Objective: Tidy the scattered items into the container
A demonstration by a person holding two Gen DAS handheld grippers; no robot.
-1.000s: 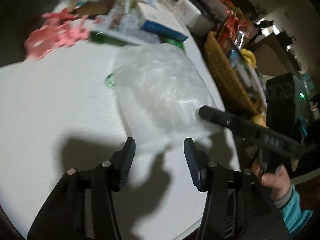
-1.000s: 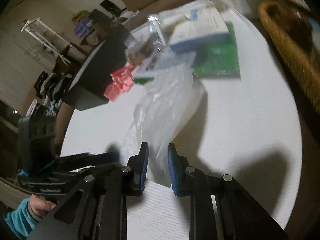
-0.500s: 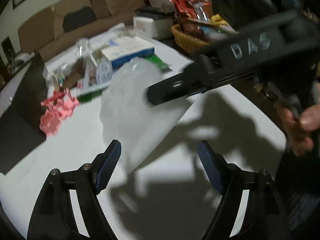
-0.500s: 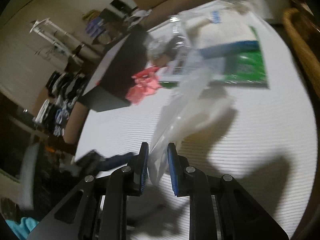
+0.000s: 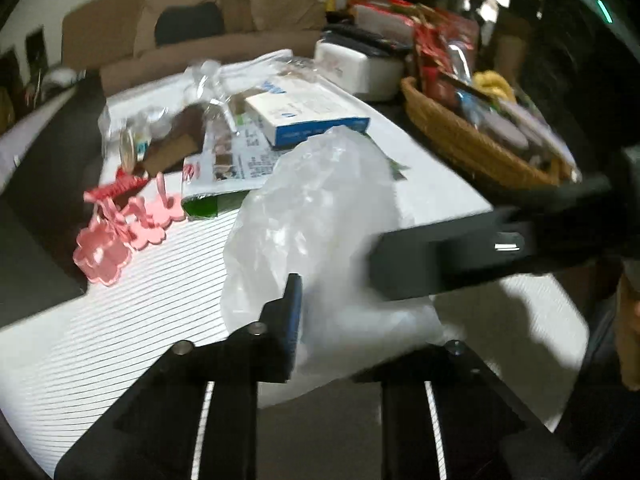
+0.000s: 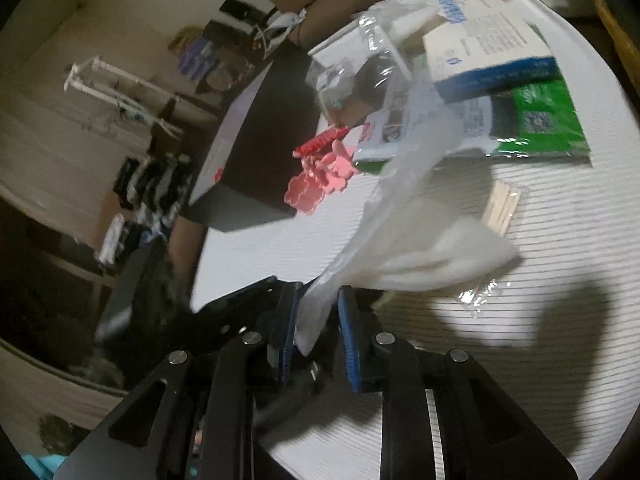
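Note:
A clear plastic bag (image 5: 320, 224) hangs lifted above the white table (image 5: 120, 320). My right gripper (image 6: 316, 336) is shut on the bag's lower edge (image 6: 400, 216); it shows as a dark blurred bar (image 5: 460, 256) in the left wrist view. My left gripper (image 5: 360, 320) is open around the bag's bottom; only its left finger (image 5: 290, 316) shows, the right one is hidden behind the plastic. Pink flower-shaped pieces (image 5: 116, 236) lie at the left, also in the right wrist view (image 6: 316, 180). A bundle of wooden sticks (image 6: 502, 208) lies under the bag.
A white and blue box (image 5: 308, 116) sits on newspaper and a green packet (image 6: 540, 120). A wicker basket (image 5: 460, 136) full of snacks stands at the right edge. Crumpled clear wrapping (image 5: 168, 120) lies behind. A black box (image 6: 272, 136) stands beside the table.
The right gripper has lifted the bag off the table, uncovering the wooden sticks. The left gripper has moved in so the bag's bottom sits between its fingers.

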